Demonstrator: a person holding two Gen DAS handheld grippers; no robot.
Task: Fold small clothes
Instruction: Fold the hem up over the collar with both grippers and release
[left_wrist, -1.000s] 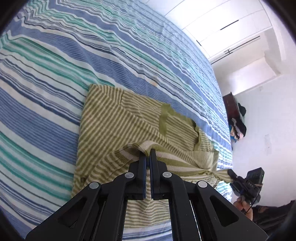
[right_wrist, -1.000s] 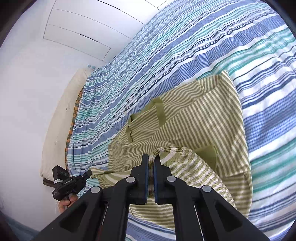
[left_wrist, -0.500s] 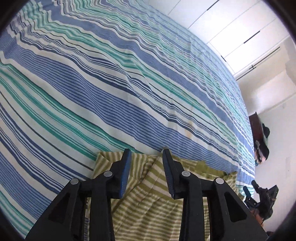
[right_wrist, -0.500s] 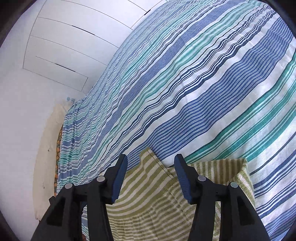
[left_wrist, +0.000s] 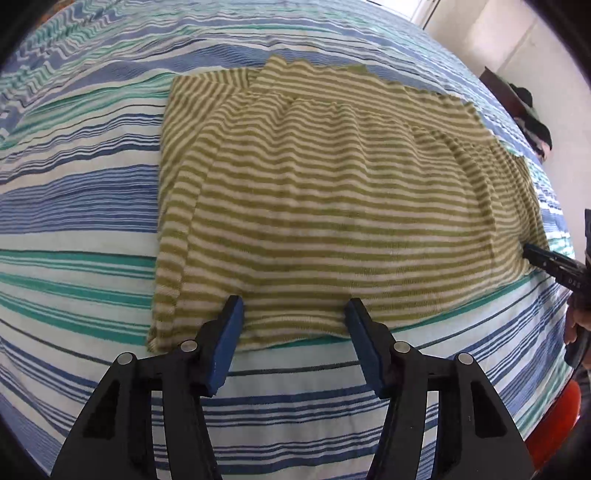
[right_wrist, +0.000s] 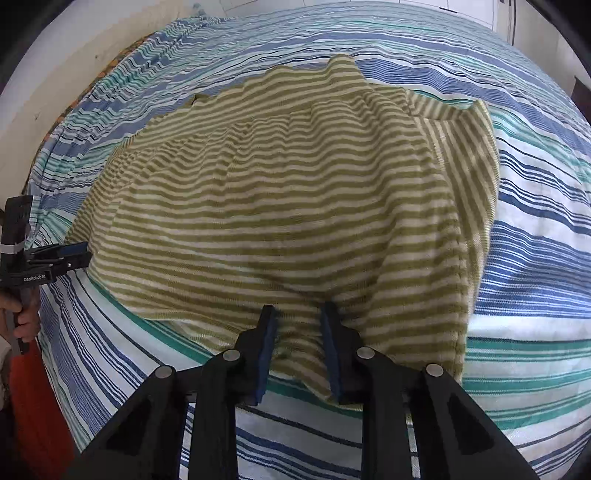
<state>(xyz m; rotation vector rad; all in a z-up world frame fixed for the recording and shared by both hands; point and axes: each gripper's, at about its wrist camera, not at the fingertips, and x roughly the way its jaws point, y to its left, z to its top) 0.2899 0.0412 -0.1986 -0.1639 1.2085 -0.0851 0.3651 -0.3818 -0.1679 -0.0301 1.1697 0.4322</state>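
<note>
left wrist view: one olive-striped garment (left_wrist: 332, 192) lies flat on one striped bedsheet (left_wrist: 74, 206); the left gripper (left_wrist: 293, 325) gapes wide at its near hem, holding nothing.

right wrist view: the right gripper (right_wrist: 297, 332) stands partly open, straddling the hem, fabric between its fingers ungripped.

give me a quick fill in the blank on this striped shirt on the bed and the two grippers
1. The green striped garment lies on a bedspread striped blue, white and ____.
2. The left gripper has its jaws ____.
3. The right gripper sits at the garment's ____ edge.
4. The garment's stripes are olive green and ____.

Missing words: teal; open; near; cream
</note>
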